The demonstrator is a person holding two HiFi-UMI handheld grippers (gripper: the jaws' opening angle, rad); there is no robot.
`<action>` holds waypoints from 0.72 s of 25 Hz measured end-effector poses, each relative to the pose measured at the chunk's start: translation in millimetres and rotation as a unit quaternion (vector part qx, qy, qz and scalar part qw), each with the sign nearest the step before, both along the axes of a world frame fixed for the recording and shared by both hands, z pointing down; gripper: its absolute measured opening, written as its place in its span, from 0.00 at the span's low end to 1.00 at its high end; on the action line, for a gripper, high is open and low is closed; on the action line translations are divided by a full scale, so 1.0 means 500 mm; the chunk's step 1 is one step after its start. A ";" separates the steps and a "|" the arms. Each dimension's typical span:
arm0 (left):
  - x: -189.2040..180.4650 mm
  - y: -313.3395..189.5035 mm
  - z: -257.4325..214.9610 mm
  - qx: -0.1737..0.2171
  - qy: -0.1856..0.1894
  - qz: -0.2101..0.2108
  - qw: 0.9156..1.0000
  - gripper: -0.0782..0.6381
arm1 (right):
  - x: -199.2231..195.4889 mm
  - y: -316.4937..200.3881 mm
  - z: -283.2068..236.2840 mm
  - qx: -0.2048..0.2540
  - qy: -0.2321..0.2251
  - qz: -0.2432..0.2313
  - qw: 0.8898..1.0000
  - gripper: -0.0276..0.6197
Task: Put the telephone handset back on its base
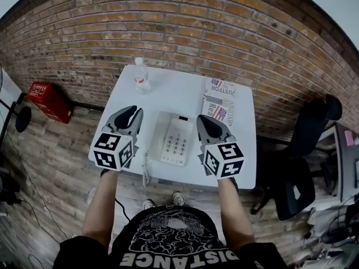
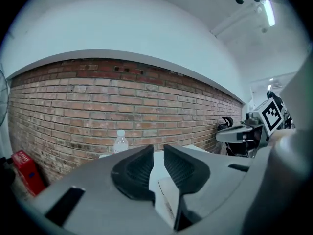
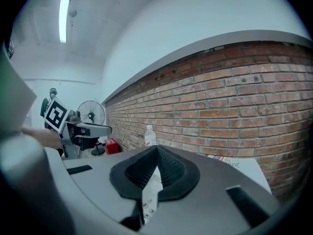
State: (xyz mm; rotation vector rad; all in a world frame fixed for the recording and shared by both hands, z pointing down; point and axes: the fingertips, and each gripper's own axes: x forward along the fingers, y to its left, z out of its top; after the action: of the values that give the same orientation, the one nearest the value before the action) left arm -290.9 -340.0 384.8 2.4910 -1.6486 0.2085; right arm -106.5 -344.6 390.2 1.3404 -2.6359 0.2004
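Note:
An off-white telephone (image 1: 175,140) with a keypad lies in the middle of the white table (image 1: 168,91). Its handset (image 1: 156,131) seems to lie along the base's left side, and a coiled cord (image 1: 146,171) hangs over the front edge. My left gripper (image 1: 136,110) hovers just left of the phone; its jaws stand a narrow gap apart with nothing between them (image 2: 158,147). My right gripper (image 1: 201,119) hovers at the phone's right edge. Its tips meet in the right gripper view (image 3: 156,148), with nothing held. The keypad (image 3: 149,199) shows below them.
A clear water bottle (image 1: 141,75) stands at the table's far left. A printed paper with flags (image 1: 220,98) lies at the far right. A brick wall runs behind the table. A red crate (image 1: 49,101) sits on the floor to the left, and a black office chair (image 1: 305,150) to the right.

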 end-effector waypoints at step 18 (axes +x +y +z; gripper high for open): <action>-0.024 0.012 -0.004 0.005 0.009 -0.021 1.000 0.12 | -0.009 -0.001 -0.015 0.010 -0.001 -0.020 1.000 0.04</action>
State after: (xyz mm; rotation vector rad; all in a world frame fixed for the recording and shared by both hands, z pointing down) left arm -302.7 -334.2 383.0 2.4548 -1.6979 0.1722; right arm -111.1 -345.3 382.8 1.2919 -2.6706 0.1717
